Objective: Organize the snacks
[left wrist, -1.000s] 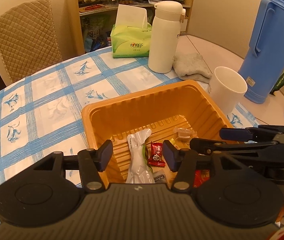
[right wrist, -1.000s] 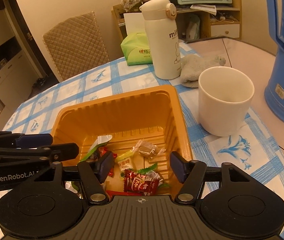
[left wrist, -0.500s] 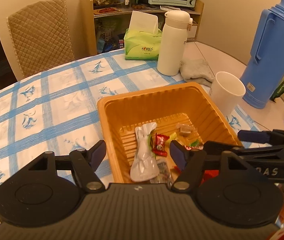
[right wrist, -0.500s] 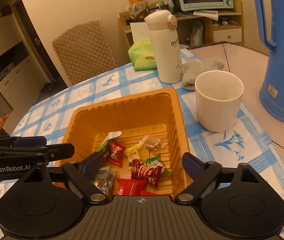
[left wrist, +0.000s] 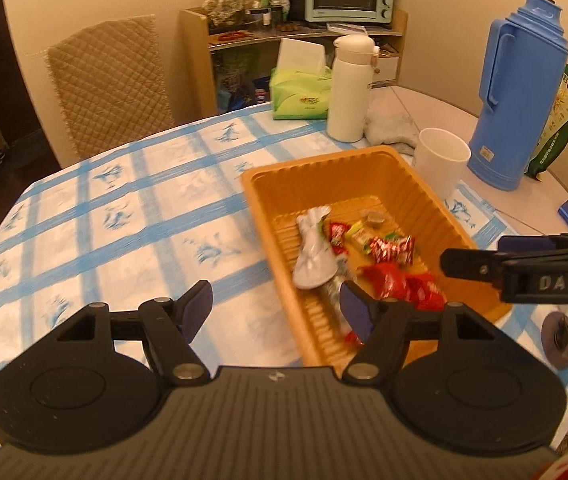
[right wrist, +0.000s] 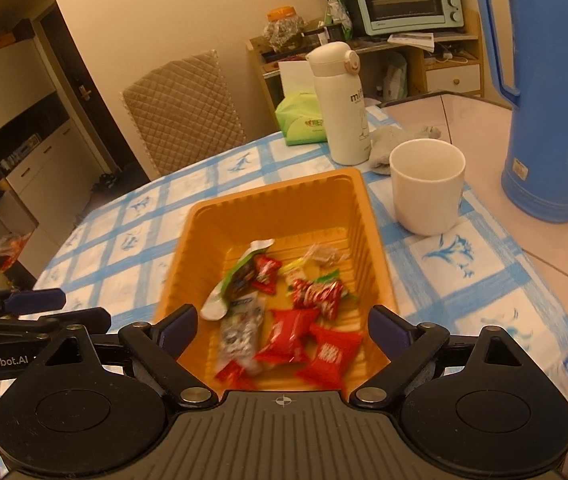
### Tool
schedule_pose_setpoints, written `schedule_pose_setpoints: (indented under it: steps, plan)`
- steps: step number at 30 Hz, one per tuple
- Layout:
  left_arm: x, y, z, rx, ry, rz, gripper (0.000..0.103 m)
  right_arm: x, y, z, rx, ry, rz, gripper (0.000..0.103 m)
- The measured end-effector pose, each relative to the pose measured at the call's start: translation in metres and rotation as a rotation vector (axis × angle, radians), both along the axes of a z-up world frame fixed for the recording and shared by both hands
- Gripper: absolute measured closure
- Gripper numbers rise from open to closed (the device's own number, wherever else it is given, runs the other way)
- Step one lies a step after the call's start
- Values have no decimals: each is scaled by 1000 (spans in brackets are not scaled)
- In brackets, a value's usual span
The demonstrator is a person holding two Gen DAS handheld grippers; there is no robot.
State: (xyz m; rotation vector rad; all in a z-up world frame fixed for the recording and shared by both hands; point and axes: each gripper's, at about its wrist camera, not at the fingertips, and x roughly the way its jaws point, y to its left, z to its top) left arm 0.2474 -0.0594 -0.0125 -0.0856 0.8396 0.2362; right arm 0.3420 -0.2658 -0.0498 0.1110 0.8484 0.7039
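An orange plastic tray (right wrist: 276, 192) stands on the blue-checked tablecloth (left wrist: 124, 216) and holds several wrapped snacks. Among them are two red packets (right wrist: 289, 334), a red-and-silver candy (right wrist: 317, 294), a silver packet (right wrist: 240, 336) and a long white wrapper (left wrist: 313, 252). My right gripper (right wrist: 282, 320) hovers above the tray's near end. Its jaws are opening and nothing sits between them. My left gripper (left wrist: 274, 300) hangs open and empty over the tray's near left corner and the cloth beside it. Each gripper shows in the other's view: the right gripper (left wrist: 483, 264), the left gripper (right wrist: 44, 308).
A white cup (right wrist: 425, 188) stands just right of the tray, a blue thermos jug (right wrist: 543, 100) beyond it. Behind the tray are a white flask (right wrist: 341, 104), a grey cloth (right wrist: 395, 140) and a green tissue box (left wrist: 299, 92). A quilted chair (left wrist: 108, 80) stands at the far left.
Both grippers have drawn back and up from inside the tray, and their jaws have spread wider. The left one has shifted left over the cloth. The snacks lie loose in the tray.
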Motion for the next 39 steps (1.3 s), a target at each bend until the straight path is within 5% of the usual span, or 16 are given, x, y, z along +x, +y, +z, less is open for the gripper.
schedule_pose_setpoints:
  steps: [24,39]
  plan:
    - [-179,78,-1,-62,120,86,35,-186,78,15,-100,48,103,11]
    - [-244,103,-10,-120,125,43,35,-258,110,4,-154,73,72,11]
